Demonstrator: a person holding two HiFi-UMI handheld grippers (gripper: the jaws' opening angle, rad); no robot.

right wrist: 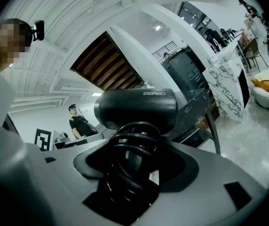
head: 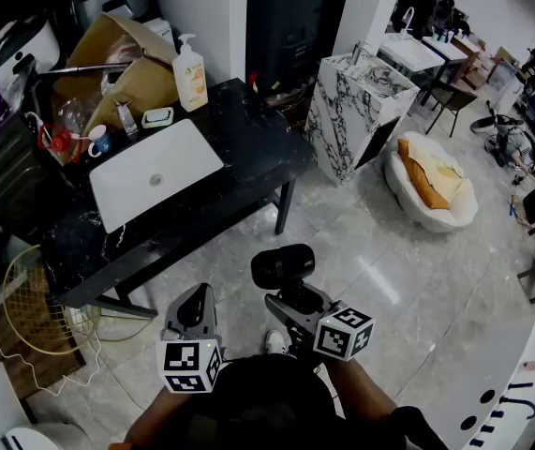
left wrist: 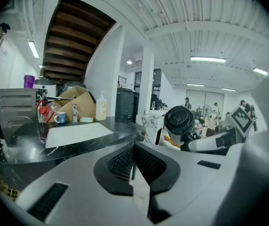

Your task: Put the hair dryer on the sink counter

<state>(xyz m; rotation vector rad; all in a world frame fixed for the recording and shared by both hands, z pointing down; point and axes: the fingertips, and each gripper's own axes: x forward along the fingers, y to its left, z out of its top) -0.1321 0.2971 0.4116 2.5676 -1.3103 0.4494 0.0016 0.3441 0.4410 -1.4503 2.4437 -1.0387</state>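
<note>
- Our right gripper has its jaws spread wide and clamped on the handle of the hair dryer. The spread is wide because the cord is coiled round that handle and is caught in the grip with it.
- Held by the handle, the dryer's black barrel stands above the jaws and lies crosswise. We judge it could be laid on a surface without a regrip.
- Our left gripper has its jaws pressed together with nothing between them. It rides just beside the right one, low in front of our body, likely a spare hand to steady the dryer.
- In the head view the dryer is in the air over the tiled floor, well apart from the sink counter, which lies ahead and to our left.
- The white basin takes the counter's middle. A soap bottle and a cardboard box crowd the far edge, so the bare black stretch right of the basin looks the sensible landing place.
- The carry across and the set-down are not yet done.
</note>
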